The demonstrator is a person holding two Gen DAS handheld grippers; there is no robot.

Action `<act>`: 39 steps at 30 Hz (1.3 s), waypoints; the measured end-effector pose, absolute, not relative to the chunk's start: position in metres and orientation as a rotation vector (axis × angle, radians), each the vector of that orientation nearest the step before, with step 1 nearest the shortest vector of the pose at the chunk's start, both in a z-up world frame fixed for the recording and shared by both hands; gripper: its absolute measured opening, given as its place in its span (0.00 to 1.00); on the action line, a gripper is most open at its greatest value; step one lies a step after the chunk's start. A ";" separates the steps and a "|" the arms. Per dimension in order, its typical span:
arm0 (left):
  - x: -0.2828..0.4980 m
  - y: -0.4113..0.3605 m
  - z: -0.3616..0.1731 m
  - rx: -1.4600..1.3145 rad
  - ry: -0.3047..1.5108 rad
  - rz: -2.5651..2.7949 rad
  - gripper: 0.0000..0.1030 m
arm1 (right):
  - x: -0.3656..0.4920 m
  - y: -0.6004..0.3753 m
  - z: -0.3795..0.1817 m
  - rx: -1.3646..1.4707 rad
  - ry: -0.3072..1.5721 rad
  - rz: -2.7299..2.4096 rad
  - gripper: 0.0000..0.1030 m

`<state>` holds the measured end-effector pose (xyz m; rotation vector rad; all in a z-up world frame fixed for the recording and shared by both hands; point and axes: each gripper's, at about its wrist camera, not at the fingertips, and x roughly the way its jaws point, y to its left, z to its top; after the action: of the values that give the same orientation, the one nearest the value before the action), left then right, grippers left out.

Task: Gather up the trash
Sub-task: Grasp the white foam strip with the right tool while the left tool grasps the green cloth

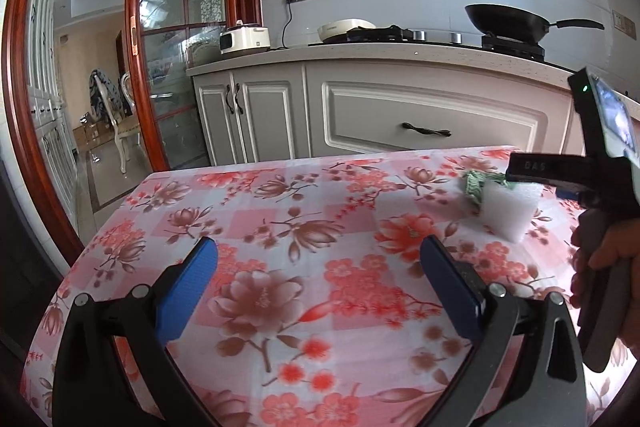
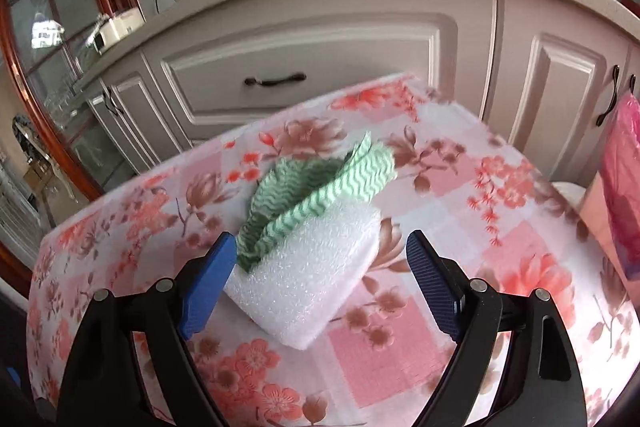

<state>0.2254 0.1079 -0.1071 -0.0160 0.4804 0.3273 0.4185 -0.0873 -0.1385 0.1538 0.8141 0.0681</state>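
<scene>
Right gripper (image 2: pixel 320 275): wide open, holding nothing, straddling the foam (image 2: pixel 308 279).
Foam: on the table (image 2: pixel 400 367), green cloth (image 2: pixel 316 195) on top.
Left gripper (image 1: pixel 320 291): open, empty.
Advice: lower, centre foam, squeeze gently.

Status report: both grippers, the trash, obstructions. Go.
Left hand-held gripper open, empty. Right hand-held gripper open around white foam block. Green cloth drapes its top. Path unobstructed.

Floral-clothed table (image 2: pixel 400 359) under white foam block (image 2: pixel 316 279) and green-striped cloth (image 2: pixel 320 187)
</scene>
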 end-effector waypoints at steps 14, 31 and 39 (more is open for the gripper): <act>0.234 0.094 -0.107 -0.027 0.480 0.290 0.95 | 0.401 -0.119 -0.139 0.053 0.890 0.133 0.70; 0.358 0.013 -0.106 0.050 0.557 0.088 0.95 | 0.371 -0.185 -0.116 0.023 0.752 0.174 0.32; 0.437 -0.039 -0.131 0.134 0.672 0.031 0.94 | 0.370 -0.218 -0.121 0.088 0.750 0.169 0.32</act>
<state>0.4365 -0.0392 -0.1309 0.1342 0.6717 0.0311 0.3700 -0.2183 -0.1212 0.0876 0.7500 0.1692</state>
